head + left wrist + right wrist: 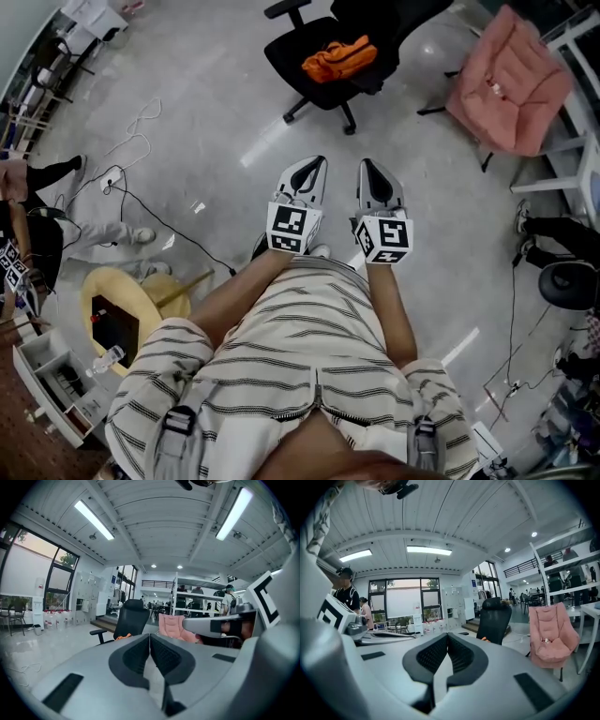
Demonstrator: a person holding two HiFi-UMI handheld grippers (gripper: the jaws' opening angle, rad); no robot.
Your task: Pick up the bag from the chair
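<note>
An orange bag (pixel 338 58) lies on the seat of a black office chair (pixel 319 67) at the top of the head view. The same chair (pixel 131 621) shows in the left gripper view with a sliver of the orange bag (pixel 123 637) at its seat, and the chair (pixel 496 618) shows again in the right gripper view. My left gripper (pixel 313 165) and right gripper (pixel 367 167) are held side by side in front of my body, well short of the chair. Both are shut with nothing between the jaws.
A pink padded chair (pixel 507 81) stands right of the black one. Cables (pixel 141 202) trail over the grey floor at left. A round yellow stool (pixel 122 305) and a white shelf unit (pixel 52 380) sit at lower left. Other people stand around the edges.
</note>
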